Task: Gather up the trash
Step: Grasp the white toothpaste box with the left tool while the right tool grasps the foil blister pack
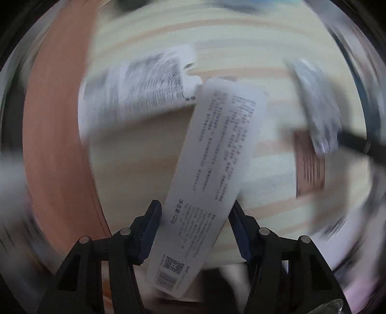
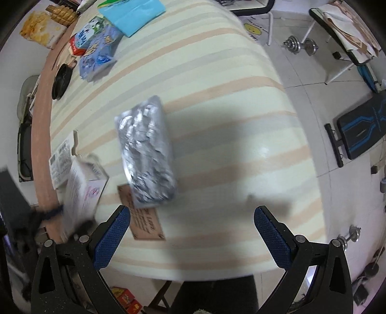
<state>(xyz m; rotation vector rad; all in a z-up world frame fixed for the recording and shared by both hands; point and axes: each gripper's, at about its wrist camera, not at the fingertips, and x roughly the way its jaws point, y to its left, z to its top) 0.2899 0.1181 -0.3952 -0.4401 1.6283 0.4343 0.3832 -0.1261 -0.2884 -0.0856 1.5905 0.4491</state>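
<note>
Between the left gripper's (image 1: 195, 227) narrowed pads sits a white carton (image 1: 207, 174); squeezing squarely would secure it. Right gripper (image 2: 191, 238) gapes wide below the foil pack (image 2: 147, 154).

One long white printed carton (image 1: 210, 169) stood between the fingers of the left gripper (image 1: 195, 217). One crinkled silver foil packet (image 2: 146, 154) lay just ahead of the right gripper (image 2: 190, 231), whose two blue-padded fingers (image 2: 113, 239) were spread apart. One flat brown printed card (image 2: 147, 222) lay beside its left finger. Far beyond the fingertips lay one bright blue folded sheet (image 2: 135, 14) and one round black dish (image 2: 61, 81).
</note>
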